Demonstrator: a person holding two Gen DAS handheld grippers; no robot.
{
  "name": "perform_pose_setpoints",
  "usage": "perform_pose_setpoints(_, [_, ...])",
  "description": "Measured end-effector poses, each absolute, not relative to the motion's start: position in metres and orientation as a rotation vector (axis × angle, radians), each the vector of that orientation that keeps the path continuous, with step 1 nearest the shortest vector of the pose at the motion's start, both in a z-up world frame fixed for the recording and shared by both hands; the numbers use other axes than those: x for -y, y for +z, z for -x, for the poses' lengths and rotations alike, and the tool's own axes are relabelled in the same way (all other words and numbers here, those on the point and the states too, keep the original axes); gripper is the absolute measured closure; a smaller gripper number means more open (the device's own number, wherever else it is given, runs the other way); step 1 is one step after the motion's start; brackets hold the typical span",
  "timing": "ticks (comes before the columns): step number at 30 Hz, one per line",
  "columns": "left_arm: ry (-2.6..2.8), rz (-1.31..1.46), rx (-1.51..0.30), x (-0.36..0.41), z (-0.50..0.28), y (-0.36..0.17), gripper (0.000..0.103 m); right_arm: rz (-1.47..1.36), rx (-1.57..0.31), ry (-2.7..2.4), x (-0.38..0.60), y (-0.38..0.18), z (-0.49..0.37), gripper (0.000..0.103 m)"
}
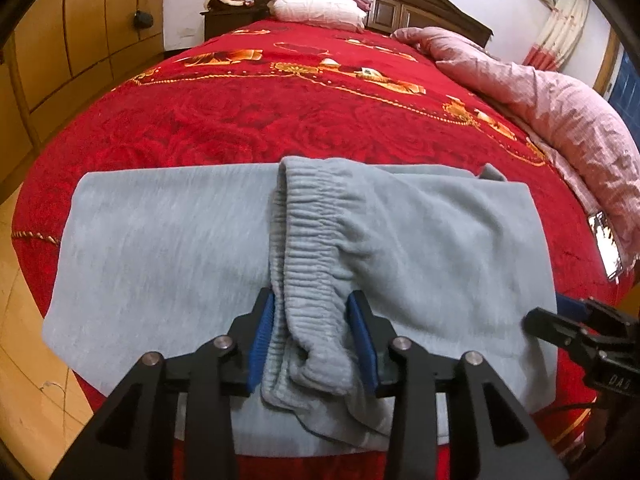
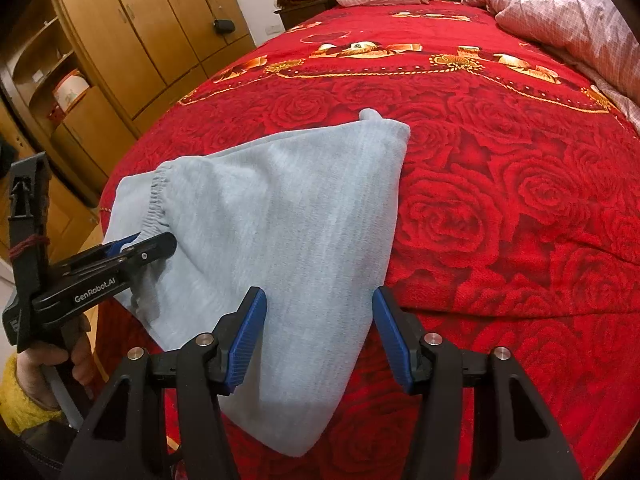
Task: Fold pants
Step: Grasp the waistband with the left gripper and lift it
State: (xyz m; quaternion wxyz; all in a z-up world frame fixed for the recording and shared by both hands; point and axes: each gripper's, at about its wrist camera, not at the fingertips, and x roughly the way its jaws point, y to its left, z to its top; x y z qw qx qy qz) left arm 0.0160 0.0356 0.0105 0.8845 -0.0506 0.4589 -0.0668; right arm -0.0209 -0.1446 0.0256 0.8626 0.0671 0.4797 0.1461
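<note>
While the soft pale blue-grey fleece pants point(image 1: 168, 248) lie across the near edge of the bed, spread flat on the red rose-patterned plush bedspread point(image 1: 224, 120), I have their gathered elastic waistband point(image 1: 308, 240) bunched between the blue ribbed pads of my left gripper point(image 1: 316, 336), and I read that as a grasp: the pads press the thick ribbed roll from both sides. The waistband runs straight away from those fingers toward the headboard, while the long axis of the folded cloth runs crosswise, parallel to the bed's near edge. My right gripper point(image 2: 320, 336) is released, its fingers spread wide, with the smooth brushed fabric lying between and under them but not pinched; the cloth's lower corner droops over the near edge of the bed just in front of that hand. So the left hand is the one that holds the garment, and the right sits at the folded side toward the bed's right. I judge the next fold turns on carrying the waistband end across along that long axis, and the right fingers would need to close on the near hem first, or the limp fleece may sag and slip. A pink crinkled quilt point(image 1: 560, 108) lies heaped along the bed's right edge, well apart.
</note>
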Motion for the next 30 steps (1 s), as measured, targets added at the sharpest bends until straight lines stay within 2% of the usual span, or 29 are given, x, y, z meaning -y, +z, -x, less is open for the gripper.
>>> perform_pose_setpoints(6, [-0.134, 0.106, -0.947, -0.035, -0.015, 0.008, 0.063, -0.132, -1.003, 0.296, 0.143, 0.028, 0.023, 0.046])
perform_pose_setpoints(8, [-0.138, 0.104, -0.942, -0.035, -0.012, 0.009, 0.067, -0.121, -0.998, 0.290, 0.141, 0.030, 0.023, 0.046])
perform_pose_setpoints(10, [-0.154, 0.113, -0.931, -0.036, -0.010, 0.012, 0.078, -0.111, -0.986, 0.282, 0.140, 0.034, 0.025, 0.046])
perform_pose_setpoints(16, [-0.193, 0.133, -0.894, -0.037, 0.001, 0.029, 0.085, -0.100, -0.946, 0.241, 0.143, 0.047, 0.031, 0.046])
perform_pose_setpoints(30, [-0.239, 0.115, -0.673, -0.052, 0.032, 0.117, 0.087, -0.141, -0.856, 0.177, 0.159, 0.067, 0.039, 0.046])
